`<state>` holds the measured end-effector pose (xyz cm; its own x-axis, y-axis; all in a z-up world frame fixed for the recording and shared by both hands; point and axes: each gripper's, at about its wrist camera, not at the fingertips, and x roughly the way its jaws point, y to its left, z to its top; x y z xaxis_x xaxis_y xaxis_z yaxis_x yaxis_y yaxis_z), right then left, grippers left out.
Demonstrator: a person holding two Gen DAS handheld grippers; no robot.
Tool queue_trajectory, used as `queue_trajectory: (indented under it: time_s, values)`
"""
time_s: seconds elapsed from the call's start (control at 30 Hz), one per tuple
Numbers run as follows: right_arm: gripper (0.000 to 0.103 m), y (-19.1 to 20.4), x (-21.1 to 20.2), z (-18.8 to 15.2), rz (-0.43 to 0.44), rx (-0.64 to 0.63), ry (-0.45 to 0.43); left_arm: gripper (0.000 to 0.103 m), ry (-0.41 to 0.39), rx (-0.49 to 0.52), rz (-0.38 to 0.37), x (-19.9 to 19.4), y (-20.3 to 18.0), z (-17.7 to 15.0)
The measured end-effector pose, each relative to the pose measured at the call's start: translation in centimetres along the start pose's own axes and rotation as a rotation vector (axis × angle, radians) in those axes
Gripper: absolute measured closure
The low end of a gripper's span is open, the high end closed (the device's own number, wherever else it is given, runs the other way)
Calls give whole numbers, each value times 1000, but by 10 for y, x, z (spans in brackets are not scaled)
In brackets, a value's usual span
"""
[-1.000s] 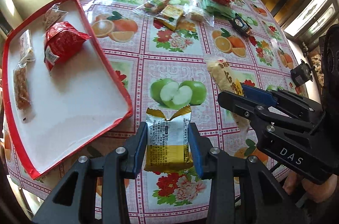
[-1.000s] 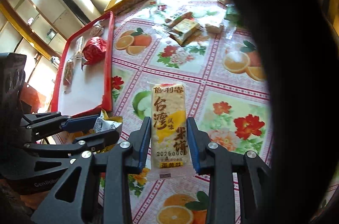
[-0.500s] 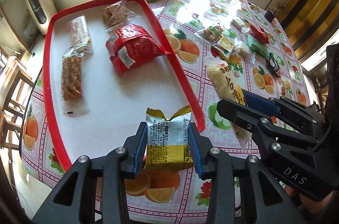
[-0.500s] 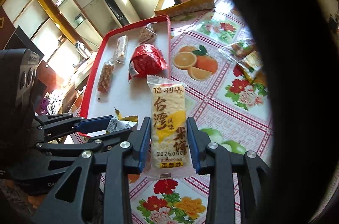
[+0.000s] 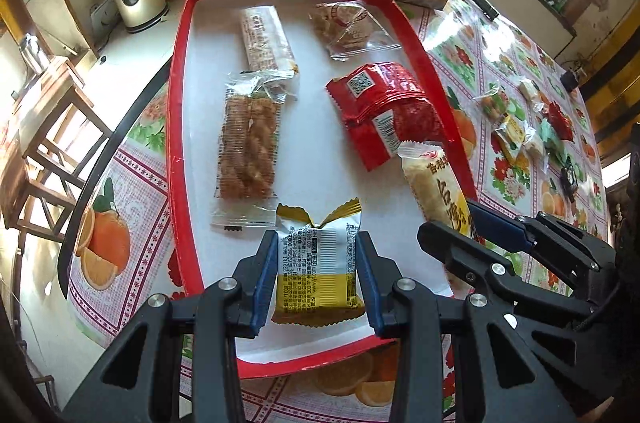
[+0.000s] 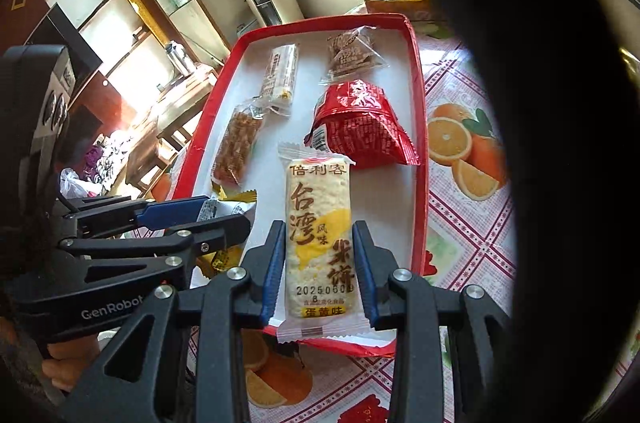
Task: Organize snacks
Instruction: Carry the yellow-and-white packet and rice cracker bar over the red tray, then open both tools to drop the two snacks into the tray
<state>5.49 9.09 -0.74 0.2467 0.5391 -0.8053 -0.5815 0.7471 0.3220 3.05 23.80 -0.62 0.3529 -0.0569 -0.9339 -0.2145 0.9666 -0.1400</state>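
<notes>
Left gripper (image 5: pixel 318 265): I have it level and pointing forward, blue-padded fingers (image 5: pixel 264 277) closed in on a packet pinched between them. Its black frame fills the lower part of my left wrist view.

Right gripper (image 6: pixel 320 265): I have it just beside the left one, angled in toward it, fingers (image 6: pixel 271 271) pressed on both long edges of a packet.

Hand (image 6: pixel 60 363): bare skin shows under the left gripper's body; grip not discernible.

Dark blob (image 6: pixel 540 143) – table's (image 6: pixel 472 207) right hidden
</notes>
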Motion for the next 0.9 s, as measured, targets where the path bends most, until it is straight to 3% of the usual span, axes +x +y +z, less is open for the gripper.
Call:
queue_trajectory:
  time_s: [0.27,0.6,0.9]
  values:
    - [68,0,26,6,-63,-16,33,65,29,-9,30,19,7,12]
    - [67,-3,40,23,-136,-43,26,65,-1,5,105,27,5,29]
    - [67,1,42,23,-163,-66,38,63,-4,16,135,26,2,23]
